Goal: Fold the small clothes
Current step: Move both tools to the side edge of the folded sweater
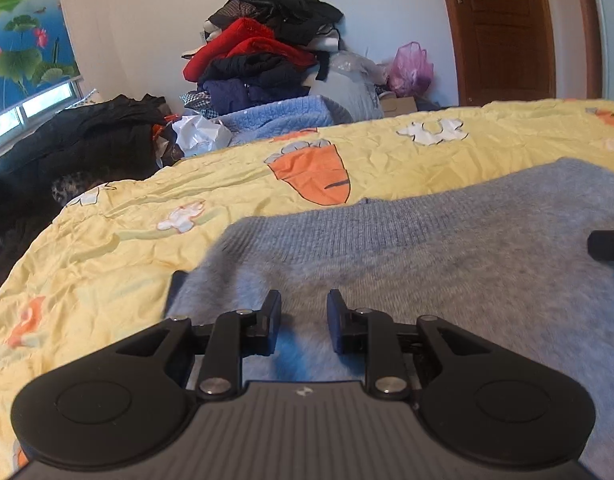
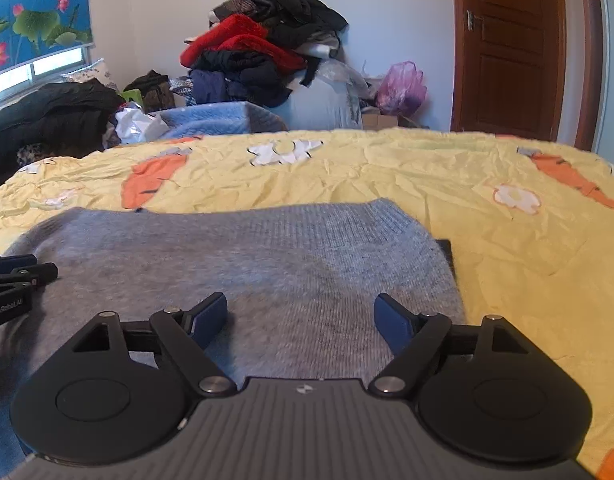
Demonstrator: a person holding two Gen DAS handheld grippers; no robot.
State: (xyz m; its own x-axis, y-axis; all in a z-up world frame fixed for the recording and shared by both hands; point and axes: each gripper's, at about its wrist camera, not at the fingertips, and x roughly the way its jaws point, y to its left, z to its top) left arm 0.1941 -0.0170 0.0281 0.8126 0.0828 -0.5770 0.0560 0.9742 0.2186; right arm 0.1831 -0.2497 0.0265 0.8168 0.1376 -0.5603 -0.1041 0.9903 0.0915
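A small grey knitted sweater (image 1: pixel 427 248) lies flat on the yellow bedsheet with carrot prints (image 1: pixel 127 248); its ribbed hem faces away from me. It also shows in the right wrist view (image 2: pixel 247 256). My left gripper (image 1: pixel 303 298) hovers low over the sweater's left part, jaws a little apart with nothing between them. My right gripper (image 2: pixel 301 304) is wide open over the sweater's right part, empty. The left gripper's tip (image 2: pixel 23 272) shows at the left edge of the right wrist view, and the right gripper's tip (image 1: pixel 607 244) at the right edge of the left wrist view.
A tall pile of red, black and navy clothes (image 1: pixel 267 40) stands against the far wall beyond the bed. A blue blanket (image 1: pixel 283 116), black garments (image 1: pixel 79 136) and a pink bag (image 1: pixel 411 66) lie there too. A brown door (image 2: pixel 511 48) is at the right.
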